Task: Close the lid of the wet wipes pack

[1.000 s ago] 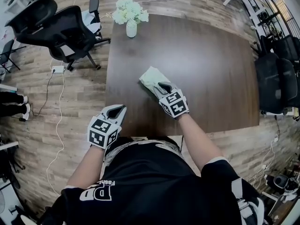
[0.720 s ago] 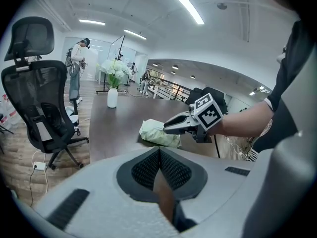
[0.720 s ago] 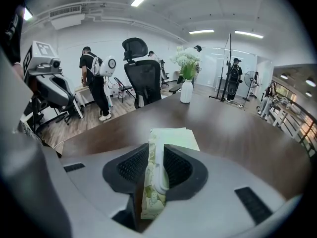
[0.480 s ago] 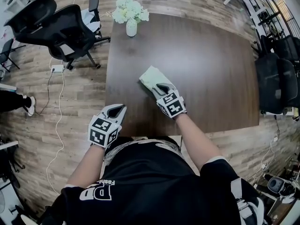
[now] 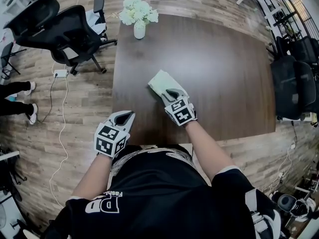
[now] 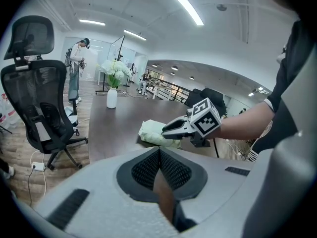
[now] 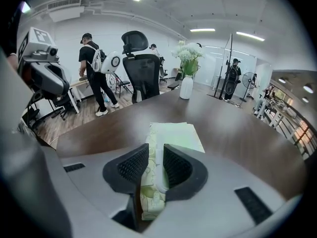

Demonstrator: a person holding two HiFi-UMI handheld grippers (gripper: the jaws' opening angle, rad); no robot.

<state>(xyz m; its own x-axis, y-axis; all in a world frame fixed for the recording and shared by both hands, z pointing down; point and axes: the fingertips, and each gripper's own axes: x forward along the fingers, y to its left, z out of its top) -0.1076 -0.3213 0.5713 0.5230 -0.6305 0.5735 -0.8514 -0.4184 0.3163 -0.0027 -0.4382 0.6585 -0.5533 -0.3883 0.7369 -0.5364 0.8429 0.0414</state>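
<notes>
The wet wipes pack [image 5: 158, 81], pale green, lies flat on the dark wooden table [image 5: 219, 68] near its front left. My right gripper [image 5: 169, 90] rests over the pack's near end, its jaws a narrow gap apart. Through that gap the right gripper view shows the pack [image 7: 176, 133] and a white strip of its lid [image 7: 157, 175] below the right gripper [image 7: 156, 152]. My left gripper [image 5: 126, 115] hovers at the table's near edge, away from the pack, and is shut with nothing in it. The left gripper [image 6: 159, 151] looks toward the pack [image 6: 150, 132] and the right gripper [image 6: 167, 130].
A white vase of flowers [image 5: 139, 29] stands at the table's far left corner. Black office chairs [image 5: 70, 29] stand left of the table, and more chairs [image 5: 294, 83] to its right. People stand in the room behind [image 7: 94, 68].
My right gripper has shifted slightly to the left over the pack. The left gripper has stayed still.
</notes>
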